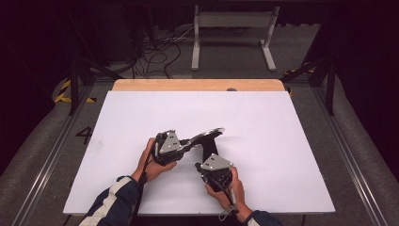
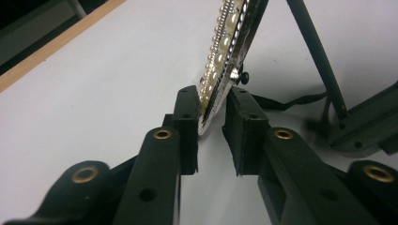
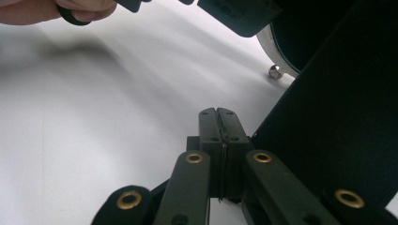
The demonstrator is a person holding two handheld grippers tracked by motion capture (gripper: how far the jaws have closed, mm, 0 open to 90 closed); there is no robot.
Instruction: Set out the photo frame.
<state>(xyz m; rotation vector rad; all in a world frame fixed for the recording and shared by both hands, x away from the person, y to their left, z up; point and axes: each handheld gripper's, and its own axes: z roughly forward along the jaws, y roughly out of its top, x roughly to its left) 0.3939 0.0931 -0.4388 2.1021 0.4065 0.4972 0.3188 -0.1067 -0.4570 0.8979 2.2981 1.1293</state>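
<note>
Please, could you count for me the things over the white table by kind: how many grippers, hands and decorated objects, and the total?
Grippers: 2 (left gripper, right gripper)
Hands: 2 (left hand, right hand)
Pearl-rimmed frame with black back stand: 1
Total: 5

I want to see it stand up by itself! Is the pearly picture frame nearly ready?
Not quite. Done: the left gripper grips the pearl-edged frame by its rim and holds it tilted over the white table. In hand: the right gripper, jaws shut, sits beside the frame's black back stand. Left: the frame isn't standing on its own yet.
</note>
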